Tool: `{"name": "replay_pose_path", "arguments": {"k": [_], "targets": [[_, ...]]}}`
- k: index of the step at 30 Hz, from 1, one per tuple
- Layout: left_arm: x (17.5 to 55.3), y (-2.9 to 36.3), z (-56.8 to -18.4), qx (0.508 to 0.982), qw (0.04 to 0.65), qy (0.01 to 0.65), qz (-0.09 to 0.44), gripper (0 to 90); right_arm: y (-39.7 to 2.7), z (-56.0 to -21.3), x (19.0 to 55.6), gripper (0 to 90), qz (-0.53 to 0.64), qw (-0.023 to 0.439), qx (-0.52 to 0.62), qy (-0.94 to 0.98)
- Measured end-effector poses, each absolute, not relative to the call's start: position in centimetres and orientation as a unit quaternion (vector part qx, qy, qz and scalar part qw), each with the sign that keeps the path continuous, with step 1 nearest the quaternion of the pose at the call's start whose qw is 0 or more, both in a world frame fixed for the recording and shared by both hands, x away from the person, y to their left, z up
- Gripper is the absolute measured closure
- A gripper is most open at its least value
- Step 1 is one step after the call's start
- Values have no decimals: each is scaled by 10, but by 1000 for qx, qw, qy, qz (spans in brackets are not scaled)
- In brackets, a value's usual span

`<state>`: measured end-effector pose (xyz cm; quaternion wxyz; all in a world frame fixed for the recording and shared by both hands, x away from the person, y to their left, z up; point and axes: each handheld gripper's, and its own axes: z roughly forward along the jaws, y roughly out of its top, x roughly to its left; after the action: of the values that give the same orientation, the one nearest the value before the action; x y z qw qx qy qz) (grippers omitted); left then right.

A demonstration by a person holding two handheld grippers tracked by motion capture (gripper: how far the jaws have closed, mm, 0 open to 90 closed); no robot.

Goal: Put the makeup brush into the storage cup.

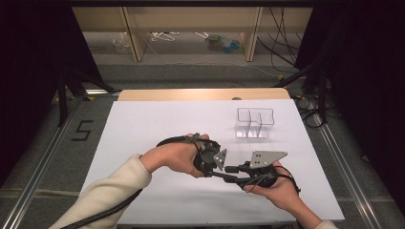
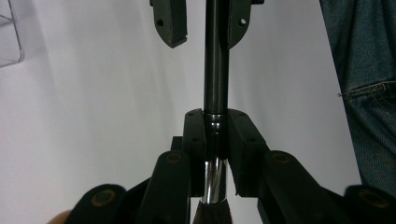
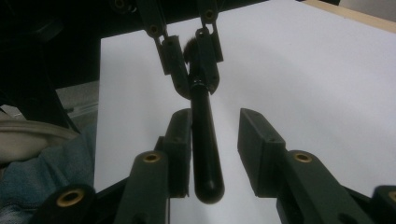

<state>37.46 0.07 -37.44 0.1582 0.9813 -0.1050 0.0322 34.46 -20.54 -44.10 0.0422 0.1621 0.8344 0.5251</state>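
A makeup brush with a black handle (image 2: 216, 60), a silver ferrule and dark bristles is held level above the white table sheet (image 1: 143, 133). My left gripper (image 2: 216, 135) is shut on it near the ferrule. My right gripper (image 3: 217, 121) faces the left one, and the handle (image 3: 205, 149) lies between its jaws. One pad rests against the handle; the other pad stands off it with a clear gap. In the high view the left gripper (image 1: 213, 171) and the right gripper (image 1: 234, 172) meet near the table's front middle, with the brush (image 1: 224, 176) bridging them.
A clear plastic organizer (image 1: 254, 123) with dividers stands on the sheet at the back right, and its corner (image 2: 9, 39) is in the left gripper view. The person's jeans (image 2: 369, 93) are close behind the table's front edge. Shelving and cables lie beyond the table.
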Motion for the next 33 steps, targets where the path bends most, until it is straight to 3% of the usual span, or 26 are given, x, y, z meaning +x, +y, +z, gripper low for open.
{"name": "replay_pose_path", "arguments": {"k": [9,26,33], "targets": [[373,-4,-372,980,160,-115,36,778,-204,-442,343,781,536,37,155,829],[371,0,-371,975,185,-111,45,761,-205,-437,338,797,520,42,155,839],[374,15,-367,970,214,-88,77,620,-207,-438,338,796,515,49,166,839]]}}
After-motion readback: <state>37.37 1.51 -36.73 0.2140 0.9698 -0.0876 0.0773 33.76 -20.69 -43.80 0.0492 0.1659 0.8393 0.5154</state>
